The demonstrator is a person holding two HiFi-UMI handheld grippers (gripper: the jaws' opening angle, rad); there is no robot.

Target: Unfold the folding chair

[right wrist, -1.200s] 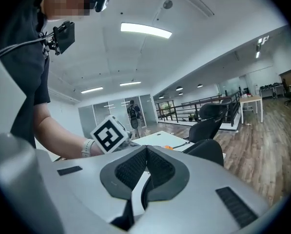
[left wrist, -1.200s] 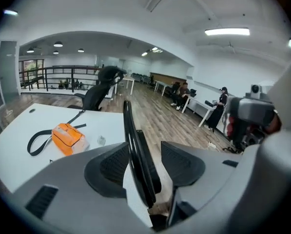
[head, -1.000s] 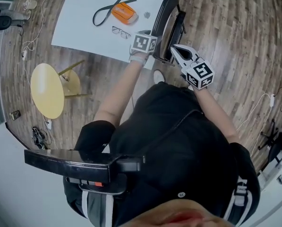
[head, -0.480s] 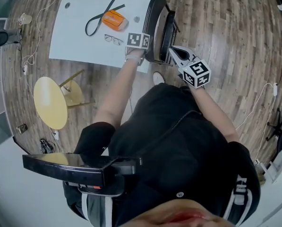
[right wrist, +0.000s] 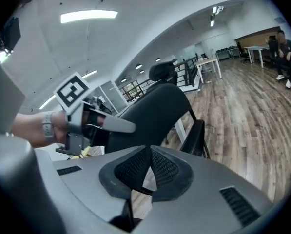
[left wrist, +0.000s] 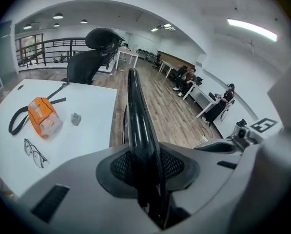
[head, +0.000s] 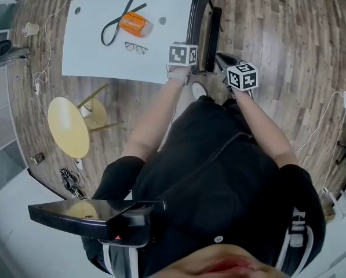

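Lower now than a second ago, the right gripper (right wrist: 149,155) sits close to the folding chair (head: 210,30), its jaws pressed together with nothing in them. The left gripper (left wrist: 146,169) has just been closing its jaws, and now they pinch the chair's black top edge. The chair stands folded up thin on the wood floor, right beside the white table (head: 91,57). An orange pouch (head: 132,23) and glasses (head: 136,48) lie on the table
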